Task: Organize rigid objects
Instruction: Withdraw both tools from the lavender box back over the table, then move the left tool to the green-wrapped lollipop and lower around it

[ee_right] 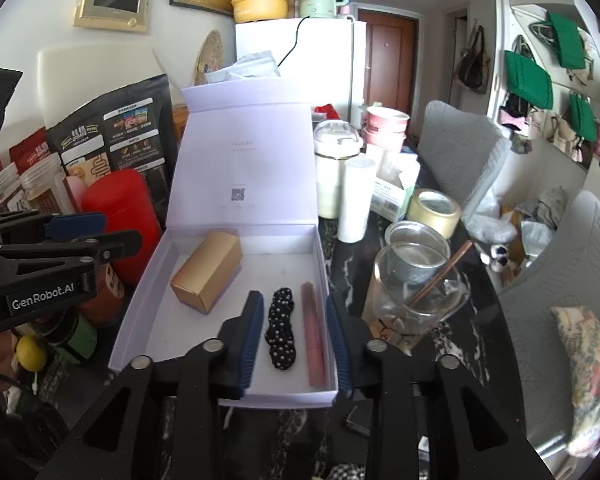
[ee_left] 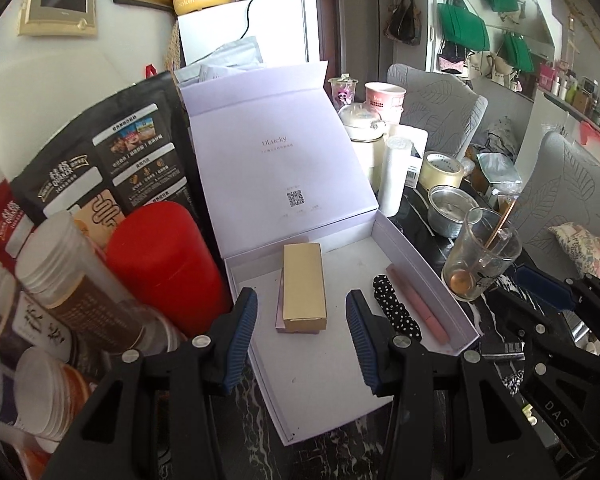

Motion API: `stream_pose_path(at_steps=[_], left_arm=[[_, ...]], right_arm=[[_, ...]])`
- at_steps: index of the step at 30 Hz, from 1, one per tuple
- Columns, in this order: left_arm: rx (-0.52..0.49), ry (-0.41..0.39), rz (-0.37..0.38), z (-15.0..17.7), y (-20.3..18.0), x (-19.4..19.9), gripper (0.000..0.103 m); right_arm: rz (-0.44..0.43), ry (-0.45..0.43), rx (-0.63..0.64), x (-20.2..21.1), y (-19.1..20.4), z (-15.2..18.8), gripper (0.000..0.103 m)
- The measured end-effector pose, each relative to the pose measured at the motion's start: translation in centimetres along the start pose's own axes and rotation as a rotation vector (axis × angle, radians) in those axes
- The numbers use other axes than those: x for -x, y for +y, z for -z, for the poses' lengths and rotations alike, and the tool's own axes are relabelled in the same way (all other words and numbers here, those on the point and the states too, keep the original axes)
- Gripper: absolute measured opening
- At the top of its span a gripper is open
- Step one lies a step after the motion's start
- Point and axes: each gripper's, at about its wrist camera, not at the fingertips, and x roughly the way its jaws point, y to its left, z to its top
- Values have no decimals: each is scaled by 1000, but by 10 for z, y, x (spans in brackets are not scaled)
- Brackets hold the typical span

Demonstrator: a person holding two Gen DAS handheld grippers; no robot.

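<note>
Left wrist view: left claw (ee_left: 302,338) partly open, holding nothing, above the near part of the open white box (ee_left: 420,264). Gold carton (ee_left: 303,288) lies in the box, seen between the pads, untouched. Polka-dot band (ee_left: 396,312) and pink tube (ee_left: 416,304) lie along the box's right wall.

Right wrist view: right claw (ee_right: 296,338) partly open, empty, above the box (ee_right: 140,304); band (ee_right: 281,328) and tube (ee_right: 313,336) show between its pads, untouched. Gold carton (ee_right: 207,270) toward the box's left. Box sits on dark tabletop (ee_right: 340,248).
</note>
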Motion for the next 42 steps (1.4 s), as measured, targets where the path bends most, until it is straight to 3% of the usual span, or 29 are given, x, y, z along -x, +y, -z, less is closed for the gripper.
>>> stream_pose_path(at_steps=[11,18,26,27,29,30,31,42], left_arm=[[-22,-35,60,21,-11,38,46],[-28,-27,112,36,-17,54,46],[-60,4,107,53,-28,60,46],[-59,11,109,56,-29,60,49],[-67,11,111,60,-31,60,72],[-72,7,109,62,-32,60,89],[-75,0,106,64,-33,61,93],[-135,48,174,82,-60,60,94]], right_arm=[[24,-56,-6,51,4,14,40],[23,-76,1,77,8,24,50],[45,-89,11,99,15,38,65],[49,-89,10,100,14,41,66],[58,-89,4,104,12,46,66],[64,-87,3,106,11,49,66],[70,-84,2,109,10,53,66],[123,-46,-57,125,-16,86,66]])
